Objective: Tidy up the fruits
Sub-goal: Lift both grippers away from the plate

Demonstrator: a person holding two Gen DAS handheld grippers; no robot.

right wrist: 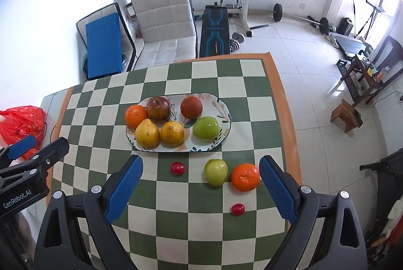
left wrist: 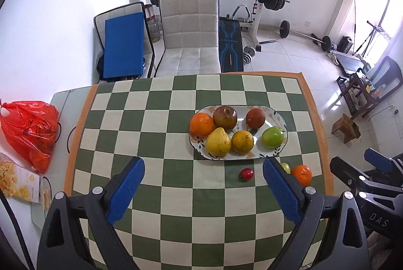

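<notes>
A white flowered plate (right wrist: 221,107) (left wrist: 279,117) on the checkered cloth holds several fruits: an orange (right wrist: 136,115), a red apple (right wrist: 158,108), a dark red fruit (right wrist: 191,107), a yellow pear (right wrist: 147,133), a yellow citrus (right wrist: 172,133) and a green apple (right wrist: 206,127). In front of the plate lie a small red fruit (right wrist: 177,168) (left wrist: 246,174), a pale green apple (right wrist: 216,172), an orange (right wrist: 245,177) (left wrist: 301,174) and another small red fruit (right wrist: 237,209). My left gripper (left wrist: 203,190) is open and empty. My right gripper (right wrist: 201,188) is open and empty above the loose fruits.
A red plastic bag (left wrist: 30,129) and a snack box (left wrist: 17,179) lie at the table's left. A white chair (left wrist: 189,33) stands behind the table, gym gear beyond. The cloth's right edge (right wrist: 289,124) drops to tiled floor.
</notes>
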